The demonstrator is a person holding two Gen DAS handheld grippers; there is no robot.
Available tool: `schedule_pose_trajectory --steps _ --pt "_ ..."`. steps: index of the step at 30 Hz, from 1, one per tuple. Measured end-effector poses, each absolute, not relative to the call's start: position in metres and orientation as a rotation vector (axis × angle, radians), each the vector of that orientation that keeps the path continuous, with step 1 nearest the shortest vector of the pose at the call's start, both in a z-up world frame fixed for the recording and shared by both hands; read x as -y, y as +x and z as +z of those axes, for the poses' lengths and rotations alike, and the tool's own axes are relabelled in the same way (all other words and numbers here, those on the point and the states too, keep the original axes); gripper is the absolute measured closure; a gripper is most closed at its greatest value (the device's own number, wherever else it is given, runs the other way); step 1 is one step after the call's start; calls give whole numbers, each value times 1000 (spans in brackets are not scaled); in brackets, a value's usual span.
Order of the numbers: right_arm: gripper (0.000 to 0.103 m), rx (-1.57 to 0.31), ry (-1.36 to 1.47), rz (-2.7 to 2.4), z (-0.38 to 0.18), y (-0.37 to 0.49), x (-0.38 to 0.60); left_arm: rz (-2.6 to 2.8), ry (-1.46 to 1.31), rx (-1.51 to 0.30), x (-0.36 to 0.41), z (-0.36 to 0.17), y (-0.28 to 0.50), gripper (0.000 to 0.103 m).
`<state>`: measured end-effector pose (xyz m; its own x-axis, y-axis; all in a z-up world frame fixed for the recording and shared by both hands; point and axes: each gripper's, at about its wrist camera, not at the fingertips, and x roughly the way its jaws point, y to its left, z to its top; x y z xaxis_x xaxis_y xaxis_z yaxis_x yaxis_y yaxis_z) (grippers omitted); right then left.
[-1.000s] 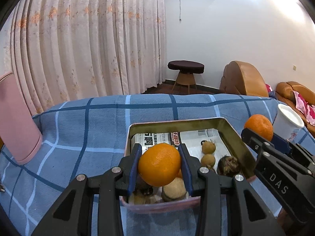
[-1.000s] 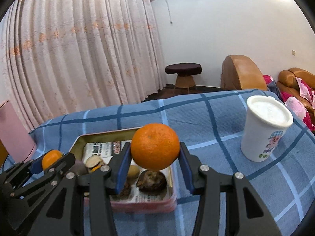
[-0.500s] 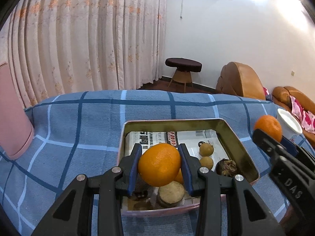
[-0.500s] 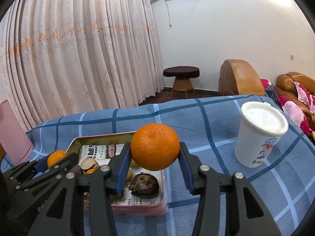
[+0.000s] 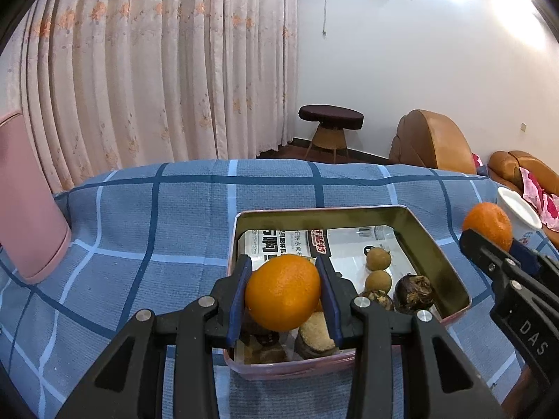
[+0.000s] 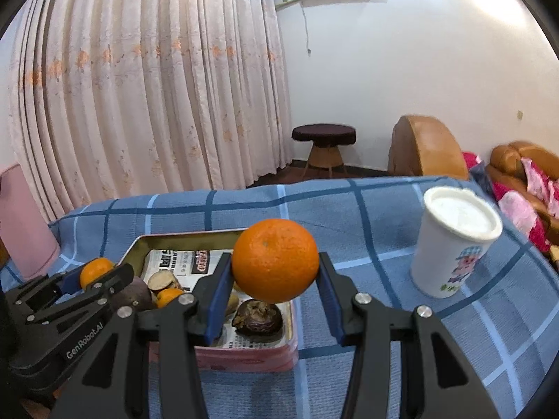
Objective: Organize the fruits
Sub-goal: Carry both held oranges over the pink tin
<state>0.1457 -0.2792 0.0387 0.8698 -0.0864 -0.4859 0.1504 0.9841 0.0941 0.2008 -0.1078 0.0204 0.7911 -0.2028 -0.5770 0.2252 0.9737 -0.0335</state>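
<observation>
Curtain, pale with orange flower bands, fills the left of both views; white wall to its right.

Counter covered by a blue checked cloth. Brown armchair and round dark stool stand behind it on the floor.

Pink object at the counter's left edge; what it is cannot be told.

Tray: rectangular metal tin, pink outside, lined with printed paper, near the counter's front edge. Inside: two small tan round fruits, dark wrinkled fruits, a cut pale-faced piece and one small orange fruit.

White cup, upright, printed figure on its side, stands right of the tray, well apart from it.

Left tongs: clenched on the left orange, blue pads pressing both sides. The fruit hangs over the tray's near left part, clear of the contents.

Right tongs: clenched on the right orange, gripped low on the fruit. It sits above the tray's right rim, roughly level with the cup's upper half.
</observation>
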Motion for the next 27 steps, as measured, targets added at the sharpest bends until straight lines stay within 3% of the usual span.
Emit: schedule_pose_trajectory --steps 7,27 --pt "53 -594 266 -27 30 168 291 -284 -32 -680 106 22 214 63" --pt "53 -713 205 -14 9 232 281 -142 76 -750 127 4 268 63"
